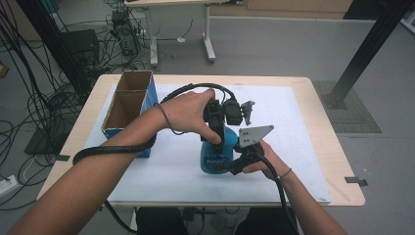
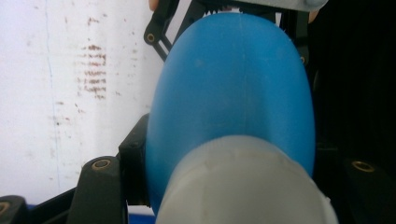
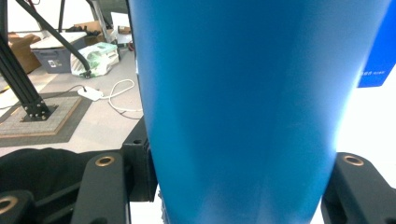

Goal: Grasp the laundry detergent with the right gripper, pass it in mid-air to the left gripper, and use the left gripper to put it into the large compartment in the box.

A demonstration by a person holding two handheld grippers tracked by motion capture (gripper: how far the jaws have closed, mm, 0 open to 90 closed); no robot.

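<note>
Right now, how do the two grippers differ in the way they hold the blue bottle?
The left gripper comes down from above and clamps the blue bottle at its upper end, by the whitish cap; the right gripper comes in from the side and clamps the body lower down. The right gripper carries a grey three-cornered plate on top; on the left one I can make out none. Both are shut on the bottle, which stands on the white mat.

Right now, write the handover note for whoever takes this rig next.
Left gripper: shut on the white cap end of the blue bottle, from above.
Right gripper: shut on the bottle's body, low on its side.
The bottle stands on the white mat; an open cardboard box waits at its left.
Done: both grips set. Left: probably working the cap, cap still on.
</note>
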